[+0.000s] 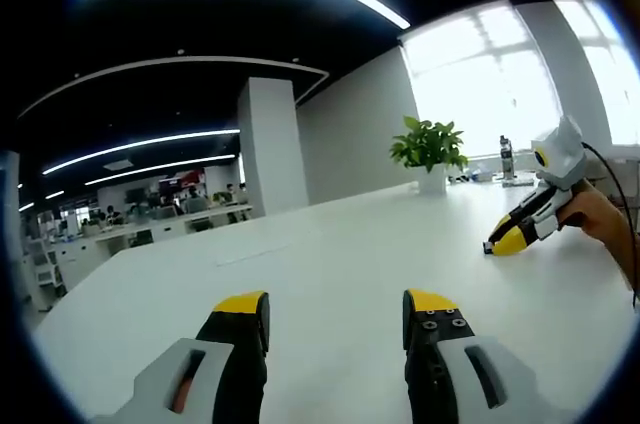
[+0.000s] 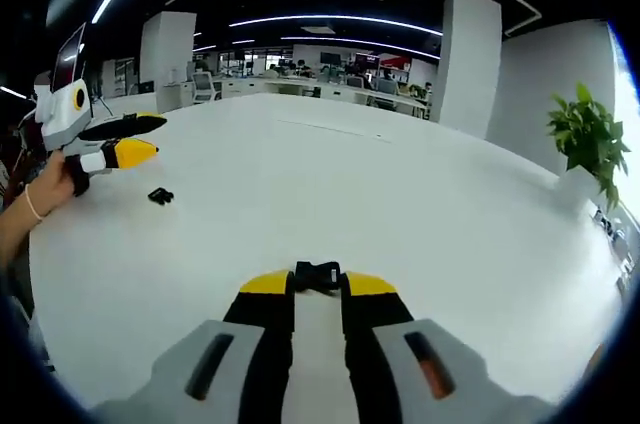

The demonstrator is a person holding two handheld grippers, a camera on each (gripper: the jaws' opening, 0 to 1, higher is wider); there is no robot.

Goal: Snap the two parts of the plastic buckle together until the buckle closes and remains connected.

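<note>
R gripper [image 2: 318, 284] fingers clamped on buckle half [image 2: 317, 276], other half [image 2: 160, 196] loose on table [image 2: 420, 214], L gripper [image 1: 335, 306] fingers apart.

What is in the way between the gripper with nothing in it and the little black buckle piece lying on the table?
Nothing visible. In the right gripper view, the loose buckle piece lies on the bare white table, with open tabletop between it and the left gripper. The right gripper is shut on the other buckle part.
</note>
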